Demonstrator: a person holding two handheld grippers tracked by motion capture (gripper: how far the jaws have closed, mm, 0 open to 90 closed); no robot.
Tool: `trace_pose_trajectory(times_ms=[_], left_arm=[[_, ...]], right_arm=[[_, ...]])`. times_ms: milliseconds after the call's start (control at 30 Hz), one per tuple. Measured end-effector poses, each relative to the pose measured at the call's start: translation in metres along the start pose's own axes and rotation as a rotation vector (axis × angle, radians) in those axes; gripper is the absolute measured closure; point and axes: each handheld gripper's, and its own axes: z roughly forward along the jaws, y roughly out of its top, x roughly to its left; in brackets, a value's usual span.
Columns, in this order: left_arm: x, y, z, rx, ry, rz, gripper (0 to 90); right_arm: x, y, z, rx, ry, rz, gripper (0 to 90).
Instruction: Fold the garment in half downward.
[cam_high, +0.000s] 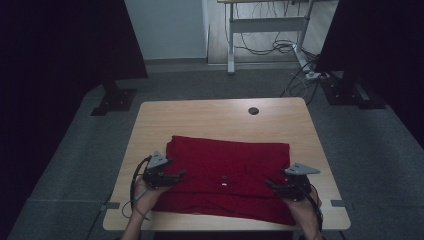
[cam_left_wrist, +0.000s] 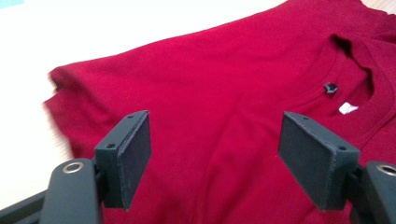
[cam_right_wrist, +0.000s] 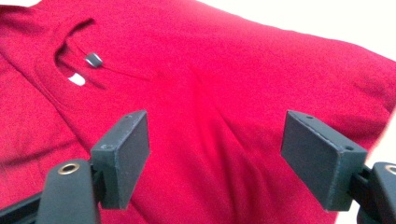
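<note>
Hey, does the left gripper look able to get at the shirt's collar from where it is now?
Probably yes. The left gripper hangs open over the red shirt, and nothing lies between it and the collar, just flat cloth.

A: high view is dim overall, both far corners go nearly black. Table (cam_high: 210, 117) lit evenly, no hard shadows, pic soft/low-res.

B: gripper views way brighter. Tabletop blown out to white beside the red shirt (cam_left_wrist: 224, 93). Left edge of shirt smeared w/ motion blur in left gripper view. Right gripper view grainy, shirt (cam_right_wrist: 243, 93) color oversaturated.
</note>
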Motion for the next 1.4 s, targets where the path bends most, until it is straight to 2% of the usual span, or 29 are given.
trace_pose_trajectory(times_ms=[100,200,267,300,333,367,400,433,500,567,600,667,700,733,767,800,833,867,900,1000,1033,1067,1133,1200,1233,1267,1300,1367,1400], left_arm=[[-0.003,0.004,0.009,0.016,-0.019,0.008,26.2],[-0.010,0.008,0.032,0.053,-0.042,0.032,26.5],[-0.010,0.008,0.032,0.053,-0.042,0.032,26.6],[-0.015,0.006,0.049,0.091,-0.055,0.056,26.6],[-0.015,0.006,0.049,0.091,-0.055,0.056,28.0],[-0.015,0.006,0.049,0.091,-0.055,0.056,28.0],[-0.020,0.001,0.060,0.137,-0.020,0.100,28.0],[-0.020,0.001,0.060,0.137,-0.020,0.100,29.5],[-0.023,-0.006,0.068,0.182,-0.006,0.147,31.5],[-0.023,-0.006,0.068,0.182,-0.006,0.147,34.3],[-0.028,-0.012,0.066,0.161,-0.011,0.158,43.4],[-0.028,-0.012,0.066,0.161,-0.011,0.158,48.4],[-0.028,-0.012,0.066,0.161,-0.011,0.158,48.4],[-0.035,-0.012,0.063,0.168,-0.001,0.189,48.4],[-0.035,-0.012,0.063,0.168,-0.001,0.189,64.5],[-0.038,-0.011,0.061,0.177,0.025,0.228,64.5],[-0.040,-0.010,0.060,0.182,0.030,0.244,75.8],[-0.040,-0.010,0.060,0.182,0.030,0.244,80.5],[-0.041,-0.009,0.056,0.172,0.040,0.263,80.5],[-0.041,-0.008,0.053,0.160,0.035,0.261,83.5],[-0.040,-0.005,0.037,0.102,0.008,0.232,83.5],[-0.040,-0.005,0.037,0.102,0.008,0.232,83.4],[-0.042,-0.005,0.015,0.031,-0.057,0.200,83.3],[-0.042,-0.005,0.015,0.031,-0.057,0.200,83.2],[-0.045,-0.013,-0.006,-0.005,-0.127,0.171,83.0],[-0.045,-0.013,-0.006,-0.005,-0.127,0.171,83.0],[-0.046,-0.017,-0.011,-0.005,-0.154,0.159,83.0],[-0.046,-0.017,-0.011,-0.005,-0.154,0.159,83.0],[-0.052,-0.030,-0.021,0.018,-0.212,0.142,83.0]], right_arm=[[0.002,0.004,0.003,0.000,0.005,-0.009,23.5],[0.011,0.017,0.017,0.009,0.030,-0.034,23.6],[0.014,0.021,0.026,0.016,0.047,-0.044,23.6],[0.014,0.021,0.026,0.016,0.047,-0.044,24.0],[0.014,0.021,0.026,0.016,0.047,-0.044,24.0],[0.017,0.025,0.043,0.043,0.079,-0.047,24.0],[0.017,0.025,0.043,0.043,0.079,-0.047,26.6],[0.017,0.025,0.043,0.043,0.079,-0.047,26.6],[0.019,0.023,0.066,0.084,0.103,-0.068,32.3],[0.018,0.021,0.071,0.089,0.109,-0.069,32.3],[0.016,0.015,0.081,0.118,0.109,-0.076,48.1],[0.017,0.014,0.081,0.109,0.097,-0.068,48.1],[0.017,0.014,0.081,0.109,0.097,-0.068,54.2],[0.017,0.014,0.081,0.109,0.097,-0.068,54.2],[0.017,0.014,0.081,0.109,0.097,-0.068,54.2],[0.022,0.015,0.074,0.107,0.075,-0.092,72.8],[0.026,0.016,0.071,0.109,0.076,-0.102,80.1],[0.026,0.016,0.071,0.109,0.076,-0.102,80.1],[0.027,0.017,0.069,0.106,0.076,-0.102,81.4],[0.030,0.020,0.060,0.073,0.094,-0.095,81.9],[0.030,0.020,0.060,0.073,0.094,-0.095,81.9],[0.030,0.020,0.060,0.073,0.094,-0.095,81.9],[0.032,0.021,0.034,-0.009,0.162,-0.067,80.2],[0.033,0.019,0.028,-0.024,0.180,-0.060,80.2],[0.036,0.011,0.015,-0.037,0.210,-0.057,79.1],[0.036,0.011,0.015,-0.037,0.210,-0.057,79.1],[0.037,0.007,0.011,-0.035,0.220,-0.056,79.1],[0.039,0.001,0.007,-0.032,0.233,-0.053,79.1],[0.039,0.001,0.007,-0.032,0.233,-0.053,78.9]])
